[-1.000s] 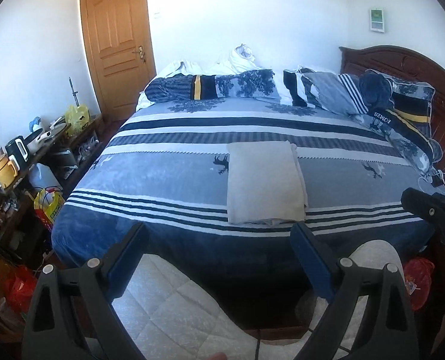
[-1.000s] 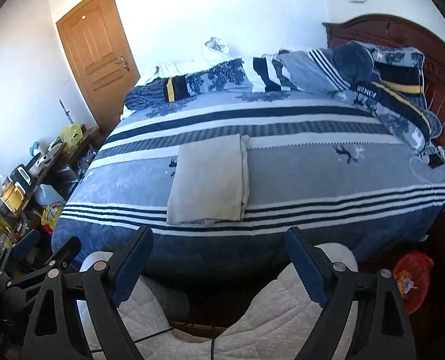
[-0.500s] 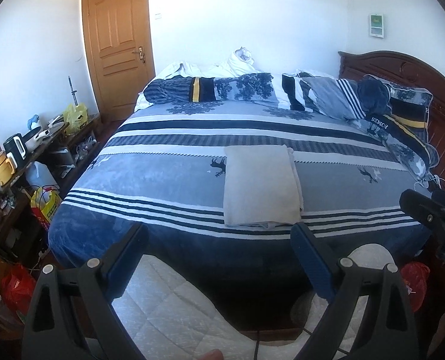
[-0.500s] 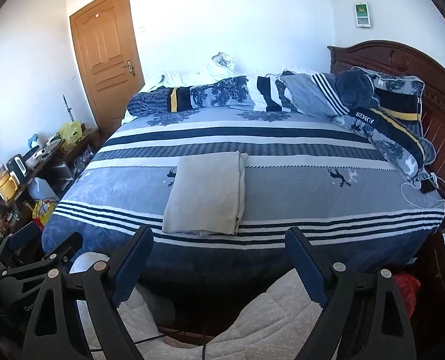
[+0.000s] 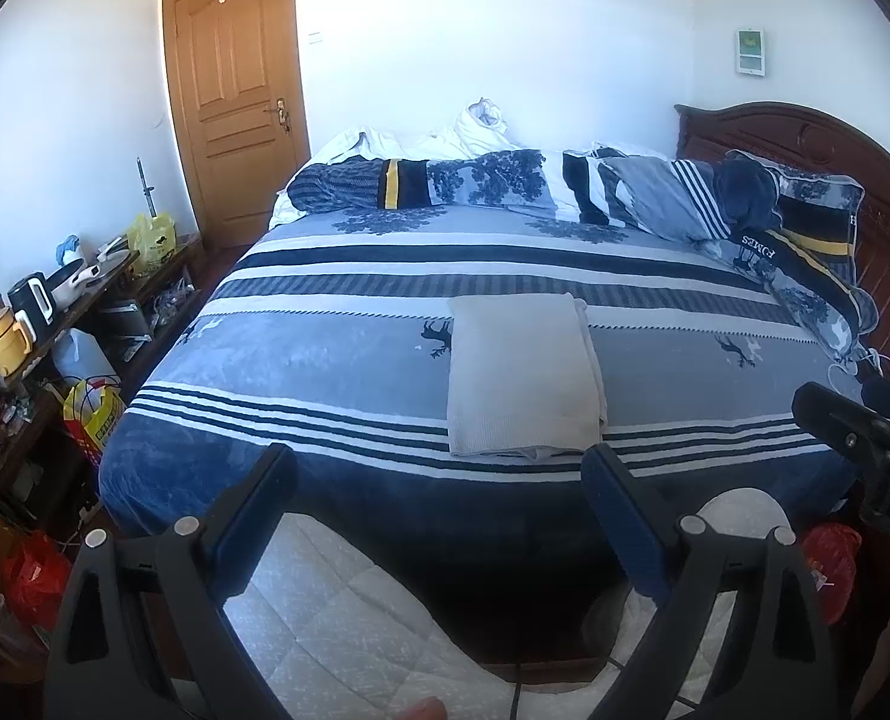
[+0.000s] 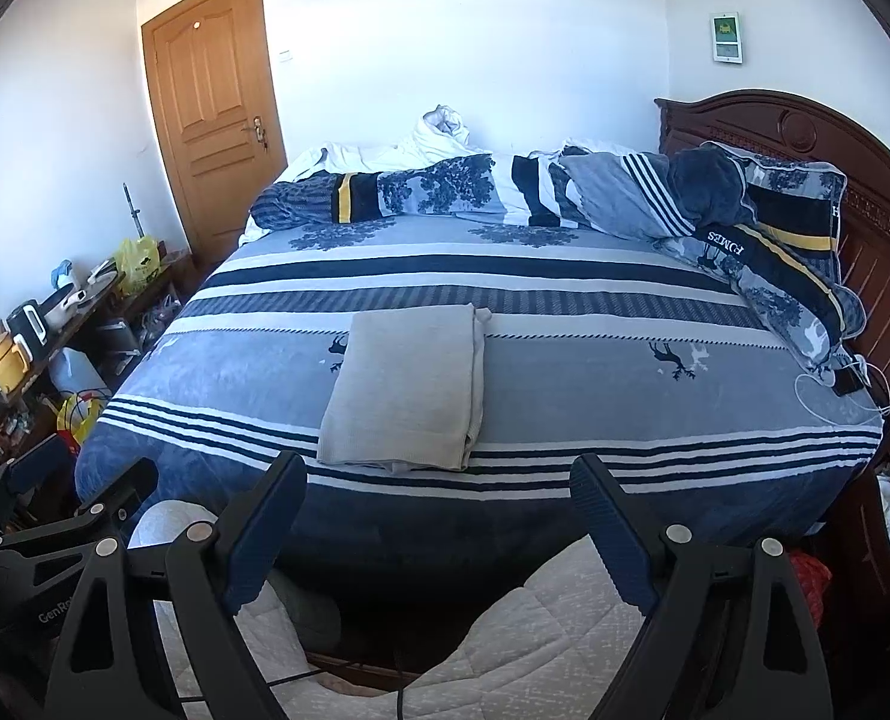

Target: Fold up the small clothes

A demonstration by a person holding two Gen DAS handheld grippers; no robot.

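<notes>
In the left wrist view, the left gripper hangs short of the bed with its jaws spread wide and empty, and the folded beige garment lies flat near the bed's near edge. In the right wrist view, the right gripper is likewise wide apart holding nothing, with the garment left of centre on the striped cover and the left gripper low at the left

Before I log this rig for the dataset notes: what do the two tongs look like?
Both match. The left tongs and right tongs have black angular plastic frames with triangular cut-outs, silver pivot bolts and dark blue ribbed finger pads. White "GenRo" lettering is visible on the left unit's side. A black cable trails below.
</notes>
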